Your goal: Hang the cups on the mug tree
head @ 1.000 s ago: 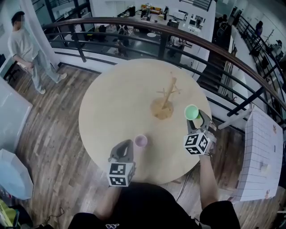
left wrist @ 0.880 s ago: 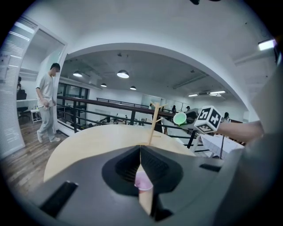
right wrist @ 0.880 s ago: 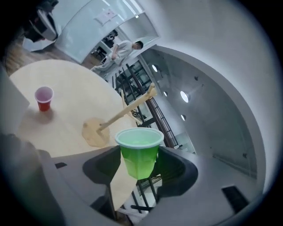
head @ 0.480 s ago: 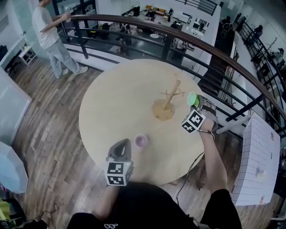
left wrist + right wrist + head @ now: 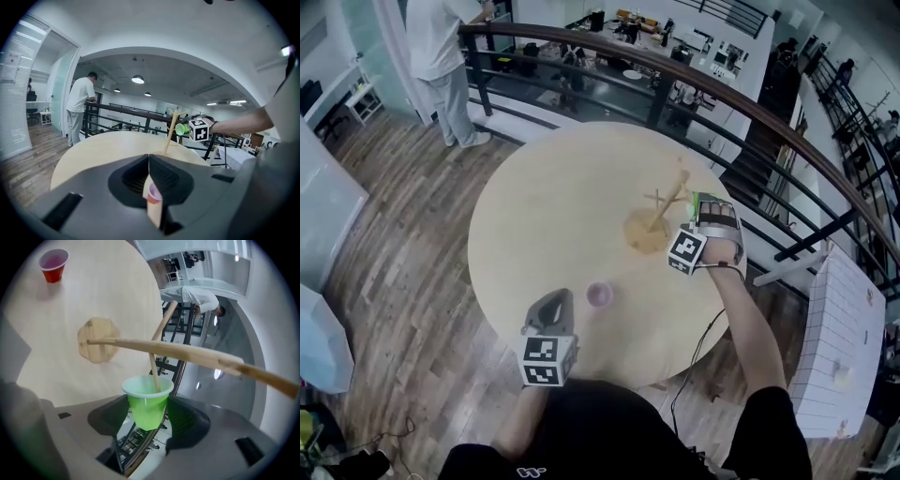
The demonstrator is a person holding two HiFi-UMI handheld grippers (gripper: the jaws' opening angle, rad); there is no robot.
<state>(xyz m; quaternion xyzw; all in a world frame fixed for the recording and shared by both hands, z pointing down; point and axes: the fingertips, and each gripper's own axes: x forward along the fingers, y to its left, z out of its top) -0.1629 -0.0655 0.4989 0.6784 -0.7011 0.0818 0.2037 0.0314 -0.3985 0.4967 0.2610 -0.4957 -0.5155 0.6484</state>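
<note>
Peg (image 5: 153,369) in green cup (image 5: 147,408) (gripped)

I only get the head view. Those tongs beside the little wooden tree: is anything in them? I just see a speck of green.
Observer: Yes. The right gripper view shows the right tongs shut on a green cup.
Visitor: Is it on the tree?
Observer: One peg of the wooden tree reaches into the cup's mouth.
Visitor: And the other tongs?
Observer: The left tongs are shut with nothing between them; the pink cup stands past their tips.
</note>
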